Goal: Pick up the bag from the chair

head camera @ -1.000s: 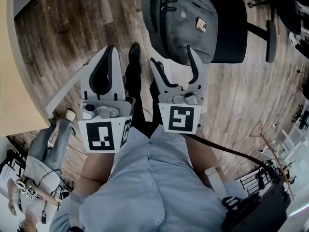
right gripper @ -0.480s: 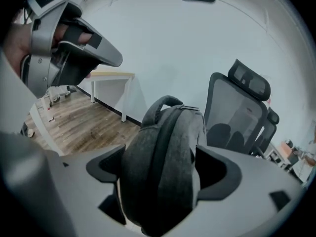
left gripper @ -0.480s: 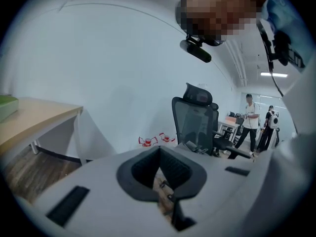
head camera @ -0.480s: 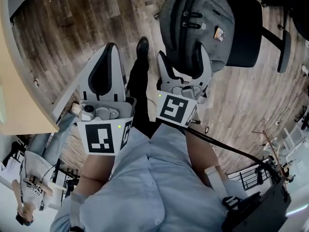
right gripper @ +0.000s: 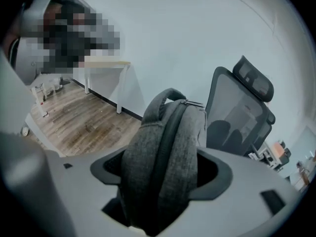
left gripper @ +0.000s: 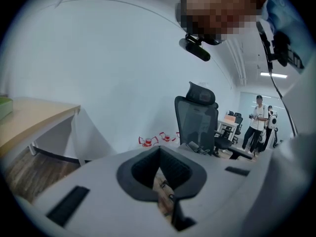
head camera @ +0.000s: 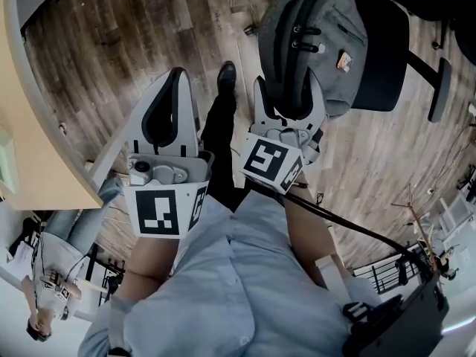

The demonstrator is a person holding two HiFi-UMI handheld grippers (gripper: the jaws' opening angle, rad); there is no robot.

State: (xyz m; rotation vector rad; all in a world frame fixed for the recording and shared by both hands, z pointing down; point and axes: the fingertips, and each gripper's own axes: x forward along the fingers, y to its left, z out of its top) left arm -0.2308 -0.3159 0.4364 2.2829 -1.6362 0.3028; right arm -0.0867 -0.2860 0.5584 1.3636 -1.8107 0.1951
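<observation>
Grey felt-like fabric marks the bag (head camera: 320, 43) in the head view. It sits on the black chair (head camera: 383, 58) at the upper right, directly ahead of the right gripper (head camera: 288, 82), whose two jaws straddle its near edge. The left gripper (head camera: 175, 73) hangs over the wood floor (head camera: 111, 43) on the far side of the person's leg, well apart from the bag, so the right hand is plainly the nearer one.

From the left gripper view, the jaws stand together with nothing between them. A chair back shows beyond, but no bag.

The right gripper view shows what the head view hides: the bag stands upright, its long axis vertical, its narrow edge turned toward the gripper and its top handle (right gripper: 165, 95) above and beyond the jaws. The jaws have just been closing with the bag between them, and the fabric now fills the gap from jaw to jaw — I read that as a clamp on the bag's side. The lift should then go straight up.
</observation>
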